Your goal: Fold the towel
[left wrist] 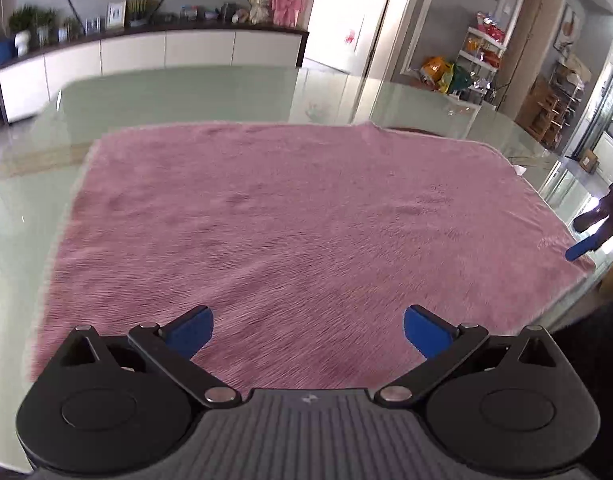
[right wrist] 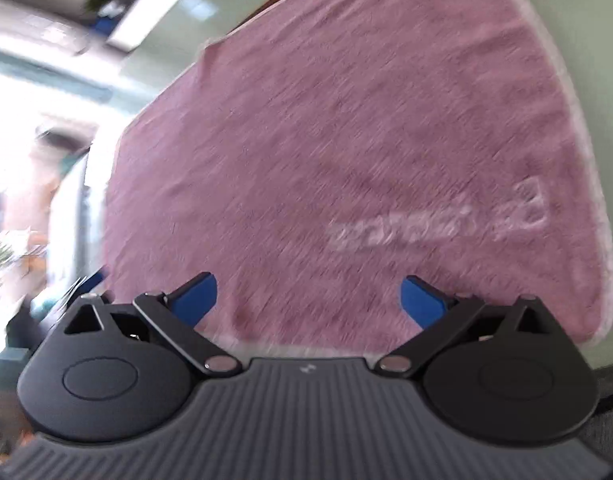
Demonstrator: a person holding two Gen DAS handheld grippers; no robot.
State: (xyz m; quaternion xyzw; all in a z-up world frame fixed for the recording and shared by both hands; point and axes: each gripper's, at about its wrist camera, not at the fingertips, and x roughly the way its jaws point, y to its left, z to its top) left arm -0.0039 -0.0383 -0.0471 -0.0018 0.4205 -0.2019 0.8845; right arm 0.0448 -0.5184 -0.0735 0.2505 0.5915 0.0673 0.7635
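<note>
1. Left gripper (left wrist: pixel 308 334): we see the blue pads spread wide with nothing between them, poised over the near edge of the towel, level and pointing across the table; its own body cuts off that edge.
2. Towel (left wrist: pixel 290 224): pink, spread flat in one layer on the glass table (left wrist: pixel 178 96), covering most of the near half. We cannot tell whether the far right corner is lifted. In the right wrist view the pale lettering (right wrist: pixel 438 224) on it is smeared and we cannot read it.
3. Right gripper (right wrist: pixel 308 300): fingers fully apart, gripping nothing, over the towel's right-hand edge and turned in toward its middle. In the left wrist view only one blue fingertip (left wrist: pixel 581 249) and a dark part show at the frame's right rim.
4. Room beyond the table in the right wrist view: blurred, not legible to us.
</note>
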